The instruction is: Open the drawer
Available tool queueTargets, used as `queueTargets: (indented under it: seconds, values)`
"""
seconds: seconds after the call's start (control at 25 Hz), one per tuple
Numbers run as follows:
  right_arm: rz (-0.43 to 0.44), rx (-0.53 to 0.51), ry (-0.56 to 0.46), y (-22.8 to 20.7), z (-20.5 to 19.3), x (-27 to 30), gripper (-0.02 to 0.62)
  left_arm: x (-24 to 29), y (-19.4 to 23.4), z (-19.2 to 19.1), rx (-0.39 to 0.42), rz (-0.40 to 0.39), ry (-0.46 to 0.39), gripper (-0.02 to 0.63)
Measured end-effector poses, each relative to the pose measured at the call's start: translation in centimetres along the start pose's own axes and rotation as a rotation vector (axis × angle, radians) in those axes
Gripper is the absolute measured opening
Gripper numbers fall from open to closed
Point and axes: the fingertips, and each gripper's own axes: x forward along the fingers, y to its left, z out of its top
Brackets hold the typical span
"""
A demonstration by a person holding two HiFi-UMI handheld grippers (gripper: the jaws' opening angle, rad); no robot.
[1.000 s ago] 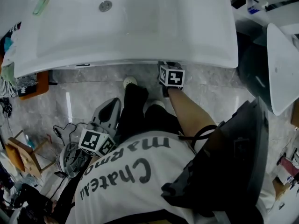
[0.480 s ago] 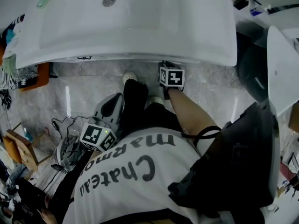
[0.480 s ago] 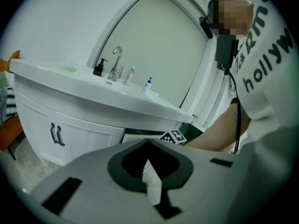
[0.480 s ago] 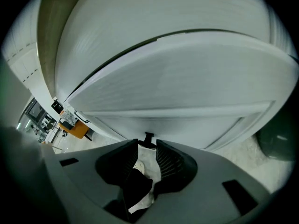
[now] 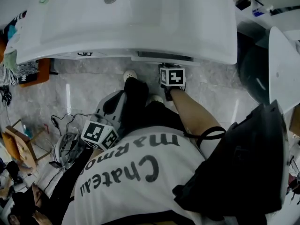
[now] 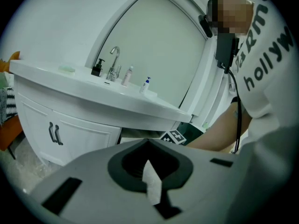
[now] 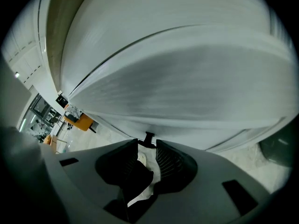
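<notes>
While outstretched under the basin [image 5: 140, 27], right gripper [image 7: 148, 143] jaws tight on the drawer handle [image 7: 149, 136]; left gripper [image 6: 148, 143] low, jaws together.

White drawer [image 5: 164, 56] under basin counter, pulled slightly open, small dark handle [image 7: 149, 137] on front

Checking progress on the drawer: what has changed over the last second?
The drawer has slid slightly out from under the washbasin top: a dark strip of it now shows below the front edge. The right claw stays closed on its handle, pulling. The left claw stayed low beside the person's leg, shut.
</notes>
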Motion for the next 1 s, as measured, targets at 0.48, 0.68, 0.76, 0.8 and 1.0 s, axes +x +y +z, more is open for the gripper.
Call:
queueTargets:
  seconds: [0.48, 0.68, 0.76, 0.8, 1.0]
  values:
    - [0.055, -0.027, 0.075, 0.5, -1.5, -0.6, 0.127, -0.6, -1.5, -0.9, -0.026, 0.046, 0.024, 0.0]
    - [0.044, -0.027, 0.094, 0.5, -2.4, -1.2, 0.126, -1.8, -2.4, -0.9, -0.034, 0.069, 0.039, 0.0]
    - [0.041, -0.032, 0.098, 0.7, -2.7, -1.3, 0.124, -2.3, -2.6, -1.2, -0.044, 0.074, 0.052, 0.0]
    - [0.04, -0.033, 0.1, 0.8, -2.9, -1.4, 0.124, -2.6, -2.7, -1.5, -0.049, 0.075, 0.061, 0.0]
    - [0.041, -0.031, 0.101, 1.4, -4.2, -1.7, 0.123, -3.5, -3.1, -2.1, -0.051, 0.066, 0.094, 0.0]
